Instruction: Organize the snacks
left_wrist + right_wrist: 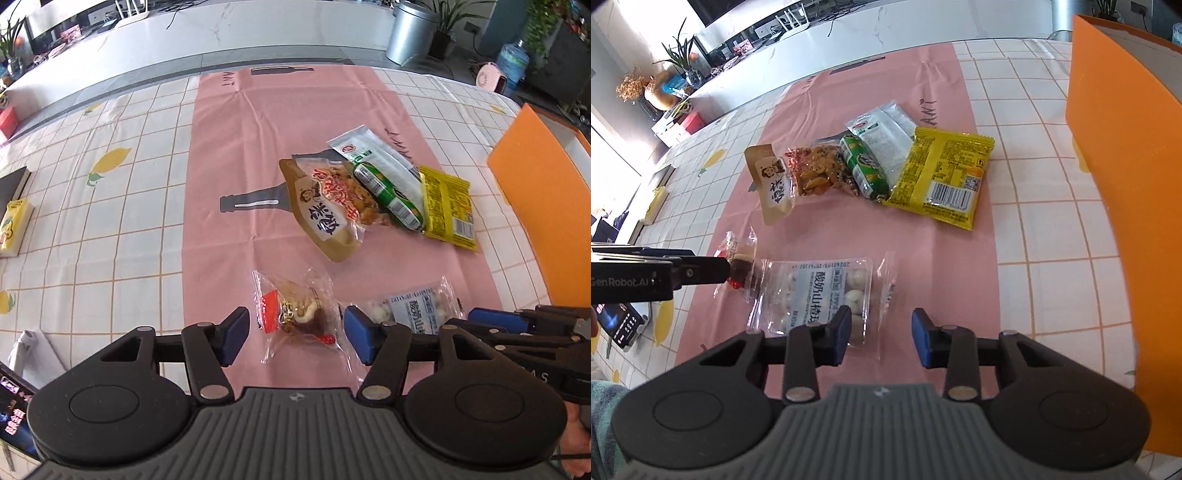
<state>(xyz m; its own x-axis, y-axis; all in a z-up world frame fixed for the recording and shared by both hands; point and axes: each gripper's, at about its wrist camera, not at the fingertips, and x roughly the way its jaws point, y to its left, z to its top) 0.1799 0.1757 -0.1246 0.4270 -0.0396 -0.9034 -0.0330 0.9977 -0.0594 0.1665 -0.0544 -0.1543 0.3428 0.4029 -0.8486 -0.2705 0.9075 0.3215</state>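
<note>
My left gripper (295, 334) is open, its fingers on either side of a clear pack with a brown and red sweet (295, 314) on the pink cloth. My right gripper (881, 332) is open, just above a clear pack of white yogurt hawthorn balls (827, 291), whose right end lies between the fingers. That pack shows in the left wrist view (410, 308) too. Farther off lies a pile: a tan pouch (772, 184), a peanut pack (820, 171), a green roll (866, 168), a white-green pack (886, 129) and a yellow pack (942, 173).
An orange box (1123, 147) stands on the right of the table. A yellow book (13, 227) and a dark tablet lie at the table's left edge. A phone (624, 325) lies at the near left. A white counter runs behind the table.
</note>
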